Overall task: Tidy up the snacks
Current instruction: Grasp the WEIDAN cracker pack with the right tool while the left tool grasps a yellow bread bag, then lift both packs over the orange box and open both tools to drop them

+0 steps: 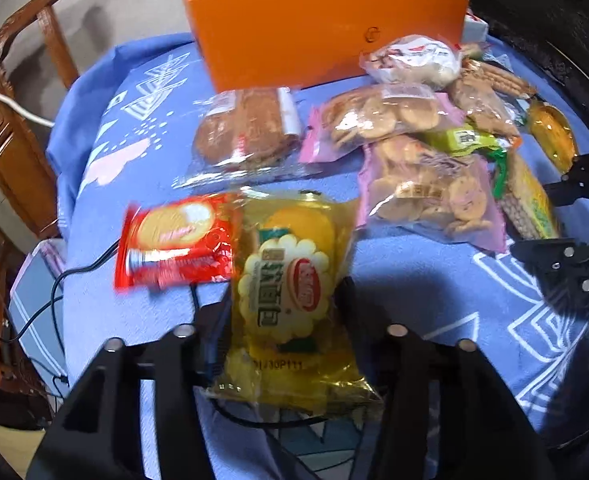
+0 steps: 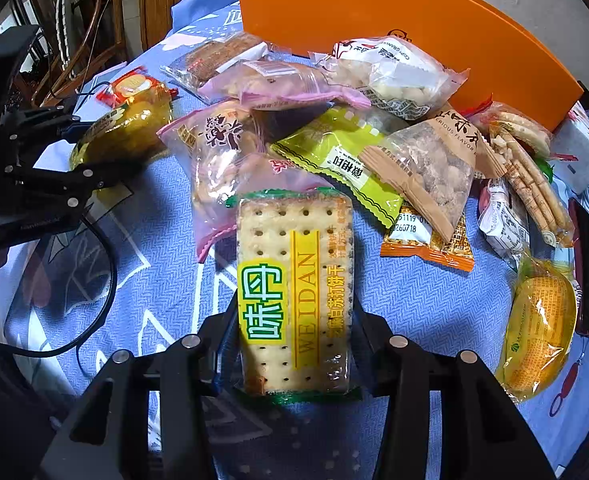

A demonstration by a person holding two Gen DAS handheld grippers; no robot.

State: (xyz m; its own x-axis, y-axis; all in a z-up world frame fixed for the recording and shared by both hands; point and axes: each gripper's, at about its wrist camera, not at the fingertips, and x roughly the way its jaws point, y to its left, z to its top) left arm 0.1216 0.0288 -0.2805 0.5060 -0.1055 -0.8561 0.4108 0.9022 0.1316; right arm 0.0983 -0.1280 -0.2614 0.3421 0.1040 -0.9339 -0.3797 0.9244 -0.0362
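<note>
In the left wrist view, a yellow snack packet [image 1: 294,300] is gripped by the left tongs [image 1: 284,292], its long axis running away from the camera toward the orange box [image 1: 326,28], above the bench [image 1: 414,280]; the box's contents cannot be seen. In the right wrist view, a clear-wrapped cracker packet [image 2: 294,292] with green-yellow lettering is clamped by the right tongs [image 2: 294,312], pointing lengthwise toward the box.

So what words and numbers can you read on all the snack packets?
"WEIDAN": cracker packet held in the right gripper.
"ERIOUS FLAVOR", start cut off: brown packet.
"260718": orange packet.
"30P111", partly blurred: yellow packet held in the left gripper.
Other print is Chinese, or too small or blurred.
</note>
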